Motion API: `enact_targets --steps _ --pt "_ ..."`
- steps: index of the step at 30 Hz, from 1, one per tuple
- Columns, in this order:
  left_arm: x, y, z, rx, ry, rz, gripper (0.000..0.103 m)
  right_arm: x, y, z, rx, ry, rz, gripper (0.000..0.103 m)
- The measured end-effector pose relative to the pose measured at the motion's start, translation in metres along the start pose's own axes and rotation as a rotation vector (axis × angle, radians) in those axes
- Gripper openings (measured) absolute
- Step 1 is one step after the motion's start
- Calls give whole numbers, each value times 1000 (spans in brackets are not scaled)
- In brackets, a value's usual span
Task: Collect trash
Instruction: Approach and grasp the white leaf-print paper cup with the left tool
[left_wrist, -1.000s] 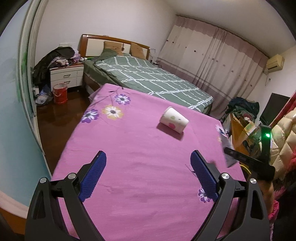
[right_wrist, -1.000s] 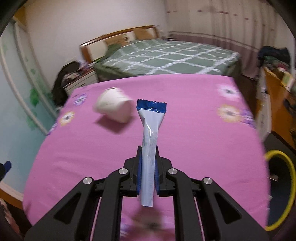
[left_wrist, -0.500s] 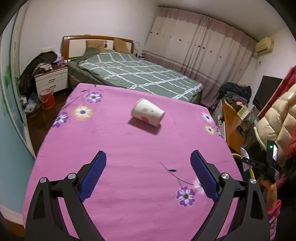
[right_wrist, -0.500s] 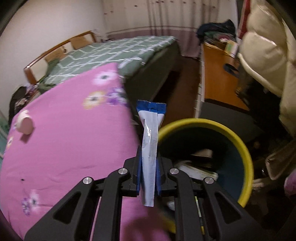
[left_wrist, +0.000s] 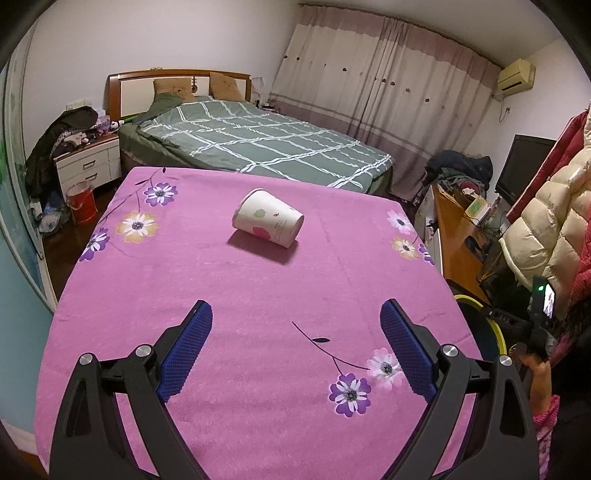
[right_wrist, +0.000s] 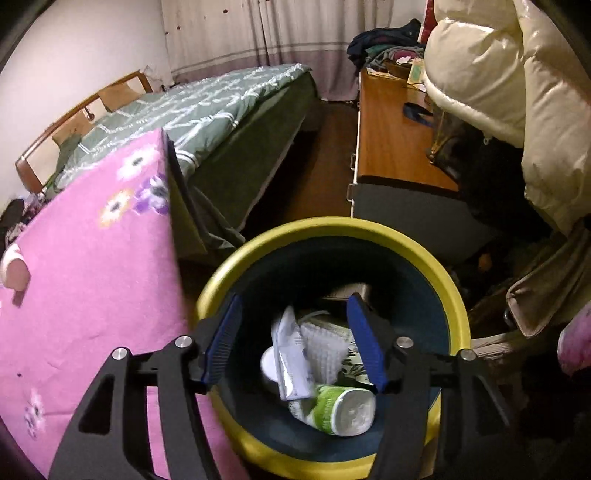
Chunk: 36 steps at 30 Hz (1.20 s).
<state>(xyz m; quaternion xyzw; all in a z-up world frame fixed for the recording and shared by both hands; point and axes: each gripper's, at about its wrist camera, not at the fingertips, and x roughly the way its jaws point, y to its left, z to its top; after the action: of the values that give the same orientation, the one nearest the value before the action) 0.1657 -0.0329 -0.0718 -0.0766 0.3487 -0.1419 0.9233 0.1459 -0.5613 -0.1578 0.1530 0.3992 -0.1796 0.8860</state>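
- A pink flowered tablecloth (left_wrist: 258, 295) covers the table, with a green-quilted bed (left_wrist: 258, 144) behind it.
- A paper cup (left_wrist: 267, 217) lies on its side mid-table.
- The left gripper (left_wrist: 295, 343) hovers over the cloth, jaws spread, holding nothing.
- The right gripper (right_wrist: 295, 343) hangs over the yellow-rimmed bin (right_wrist: 448, 291), jaws apart and empty.
- A white wrapper (right_wrist: 290, 360) lies inside the bin among other rubbish, beside a green-and-white cup (right_wrist: 341, 410).
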Motion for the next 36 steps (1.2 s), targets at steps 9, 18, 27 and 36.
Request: enact_targets --steps 9,18,27,36 --pt "39 8 32 114 -5 -78 94 -10 126 13 -236 -93 204 67" --pt "118 22 82 222 95 -205 96 9 180 21 -304 -88 239 67" --pt "177 26 121 308 124 -230 98 22 175 23 -238 -28 291 67" --pt "216 31 133 388 184 -176 98 25 167 24 -201 -13 323 67"
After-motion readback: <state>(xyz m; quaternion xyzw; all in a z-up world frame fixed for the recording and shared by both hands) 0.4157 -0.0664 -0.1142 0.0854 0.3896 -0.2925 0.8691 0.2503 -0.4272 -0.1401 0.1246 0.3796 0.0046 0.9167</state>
